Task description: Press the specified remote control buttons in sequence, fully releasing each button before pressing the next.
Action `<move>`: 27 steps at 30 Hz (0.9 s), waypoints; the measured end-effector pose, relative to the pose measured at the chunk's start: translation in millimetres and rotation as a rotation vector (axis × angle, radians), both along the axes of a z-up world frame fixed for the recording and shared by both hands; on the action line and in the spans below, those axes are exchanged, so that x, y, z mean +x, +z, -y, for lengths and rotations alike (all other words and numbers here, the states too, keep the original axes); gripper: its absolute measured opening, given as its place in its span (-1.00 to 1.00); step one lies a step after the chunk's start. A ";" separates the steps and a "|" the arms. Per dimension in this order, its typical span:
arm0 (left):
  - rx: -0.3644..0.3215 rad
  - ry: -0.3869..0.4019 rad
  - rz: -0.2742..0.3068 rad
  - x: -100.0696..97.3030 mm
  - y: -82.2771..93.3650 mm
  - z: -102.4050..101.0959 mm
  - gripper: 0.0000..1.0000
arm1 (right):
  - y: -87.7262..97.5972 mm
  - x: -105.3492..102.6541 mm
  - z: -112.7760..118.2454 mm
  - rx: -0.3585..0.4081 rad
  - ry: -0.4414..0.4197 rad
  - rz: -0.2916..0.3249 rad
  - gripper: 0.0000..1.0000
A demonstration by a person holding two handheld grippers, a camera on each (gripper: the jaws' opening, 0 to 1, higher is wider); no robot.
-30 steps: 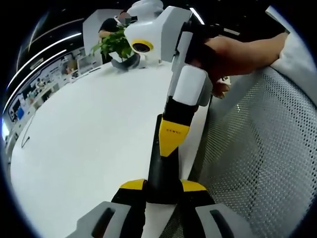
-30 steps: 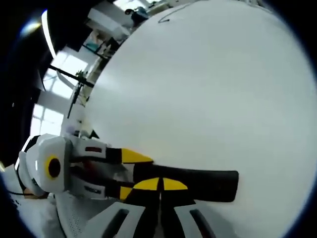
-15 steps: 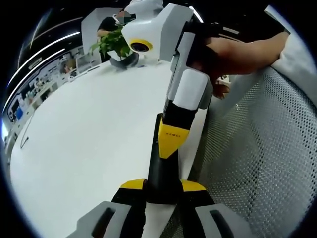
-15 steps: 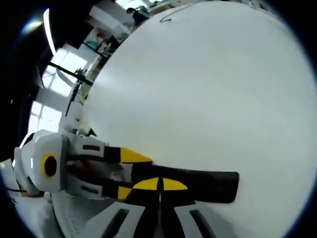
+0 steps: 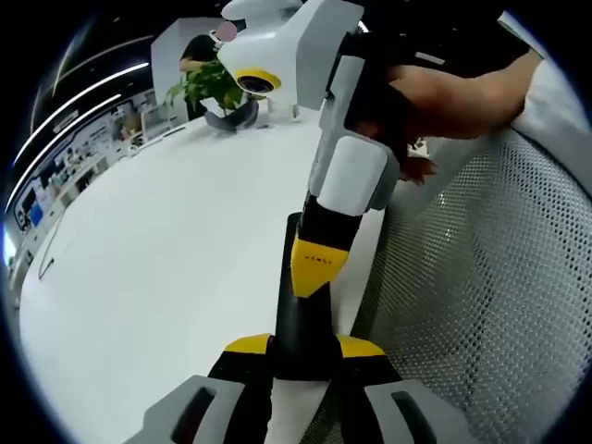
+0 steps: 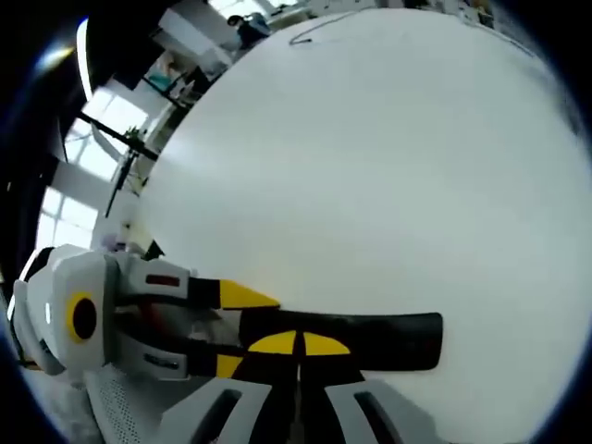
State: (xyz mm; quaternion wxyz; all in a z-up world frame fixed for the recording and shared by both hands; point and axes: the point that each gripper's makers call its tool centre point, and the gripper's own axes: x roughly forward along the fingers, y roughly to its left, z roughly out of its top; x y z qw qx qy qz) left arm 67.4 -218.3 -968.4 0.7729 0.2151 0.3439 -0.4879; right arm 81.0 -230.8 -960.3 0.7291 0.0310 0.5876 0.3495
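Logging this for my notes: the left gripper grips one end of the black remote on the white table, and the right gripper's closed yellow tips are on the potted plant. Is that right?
Not quite. The right gripper's closed yellow tips are on the black remote, not on the potted plant, which stands far back on the white table, as the left gripper view shows. The left gripper does grip one end.

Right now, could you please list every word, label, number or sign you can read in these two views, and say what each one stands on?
Nothing can be read with certainty.
Small dark lettering on the yellow tip of the right tool: too small to read.
Red label on the white body of the left tool, at its side: blurred.
Long black plastic remote control: no legible marks.
Round white table: no text.
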 end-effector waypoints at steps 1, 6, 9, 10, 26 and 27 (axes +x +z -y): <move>0.000 0.000 0.000 0.0 0.0 0.0 -0.52 | 0.5 -0.5 0.4 0.006 0.016 0.018 -1.00; -0.005 -0.006 0.004 -0.1 -0.1 0.5 -0.52 | 0.9 -0.8 2.0 0.020 -0.039 0.041 -1.00; -0.009 -0.007 0.004 -0.3 -0.2 -0.2 -0.51 | -0.6 1.4 1.1 0.007 -0.087 0.022 -1.00; -0.008 -0.006 0.003 -0.3 -0.3 -0.5 -0.51 | -1.4 2.1 1.2 0.000 -0.105 0.005 -1.00; -0.033 -0.007 0.015 -0.7 0.0 -1.4 -0.51 | 0.0 0.5 2.0 0.028 -0.260 -0.126 -1.00; -0.036 -0.006 0.018 -0.4 0.1 -0.9 -0.51 | -0.2 -4.1 3.1 0.033 -0.255 -0.155 -1.00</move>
